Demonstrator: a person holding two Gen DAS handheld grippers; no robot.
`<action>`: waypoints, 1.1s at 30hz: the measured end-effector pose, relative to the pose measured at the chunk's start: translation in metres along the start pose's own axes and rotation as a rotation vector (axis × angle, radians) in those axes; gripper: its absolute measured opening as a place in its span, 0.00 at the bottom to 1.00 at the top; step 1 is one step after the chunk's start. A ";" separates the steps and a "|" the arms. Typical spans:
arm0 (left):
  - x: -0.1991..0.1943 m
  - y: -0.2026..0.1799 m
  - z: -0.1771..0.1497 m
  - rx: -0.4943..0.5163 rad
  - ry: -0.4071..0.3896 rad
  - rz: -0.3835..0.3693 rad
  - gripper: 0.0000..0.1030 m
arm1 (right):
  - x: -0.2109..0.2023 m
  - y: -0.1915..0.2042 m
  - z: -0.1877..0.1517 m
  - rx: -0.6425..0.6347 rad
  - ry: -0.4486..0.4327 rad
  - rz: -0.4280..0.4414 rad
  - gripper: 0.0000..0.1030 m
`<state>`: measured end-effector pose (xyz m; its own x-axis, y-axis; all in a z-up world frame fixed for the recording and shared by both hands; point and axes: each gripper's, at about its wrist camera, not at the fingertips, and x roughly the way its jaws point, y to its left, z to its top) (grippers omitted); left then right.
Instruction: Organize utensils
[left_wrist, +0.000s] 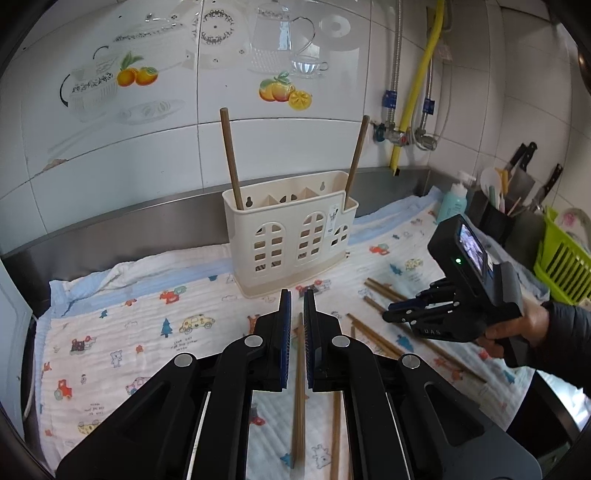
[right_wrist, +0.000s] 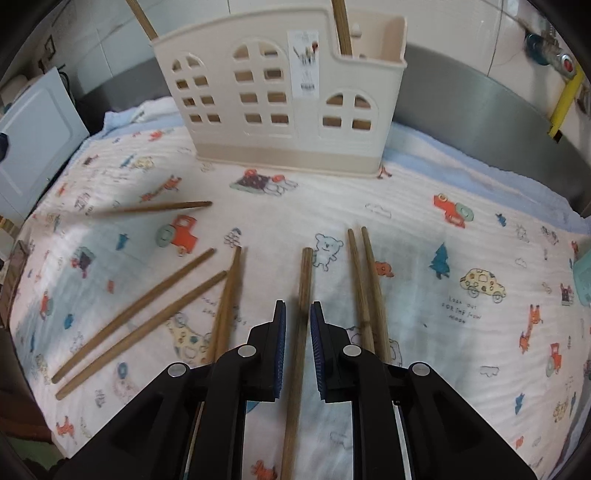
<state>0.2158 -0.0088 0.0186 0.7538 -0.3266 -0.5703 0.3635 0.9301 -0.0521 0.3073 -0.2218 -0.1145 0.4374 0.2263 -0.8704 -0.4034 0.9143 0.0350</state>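
A cream utensil holder (left_wrist: 291, 236) (right_wrist: 284, 92) with arched cut-outs stands on the patterned cloth. Two wooden chopsticks (left_wrist: 232, 158) lean in it, one at each end. Several more chopsticks lie loose on the cloth (right_wrist: 136, 314). My left gripper (left_wrist: 297, 299) is open, its jaws either side of one chopstick (left_wrist: 299, 387) lying below. My right gripper (right_wrist: 297, 310) is open, its jaws close on either side of another chopstick (right_wrist: 301, 332) without clamping it. The right gripper also shows in the left wrist view (left_wrist: 391, 314).
The cloth (left_wrist: 129, 332) covers a steel counter against a tiled wall. A knife block (left_wrist: 495, 214), a soap bottle (left_wrist: 452, 201) and a green dish rack (left_wrist: 561, 262) stand at the right. Pipes (left_wrist: 406, 110) run down the wall. A white appliance (right_wrist: 33, 140) sits at the left.
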 end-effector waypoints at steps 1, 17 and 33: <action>-0.001 0.001 0.000 -0.001 -0.001 -0.003 0.05 | 0.003 0.000 0.000 0.000 0.008 -0.003 0.12; 0.006 0.006 -0.063 -0.058 0.143 -0.065 0.08 | -0.077 -0.002 0.010 0.032 -0.210 -0.039 0.07; 0.031 0.003 -0.130 -0.106 0.302 -0.062 0.08 | -0.205 0.017 0.023 0.009 -0.540 -0.083 0.07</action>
<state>0.1686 0.0054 -0.1054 0.5299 -0.3334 -0.7798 0.3325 0.9275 -0.1707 0.2291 -0.2452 0.0762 0.8187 0.2915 -0.4948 -0.3442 0.9387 -0.0165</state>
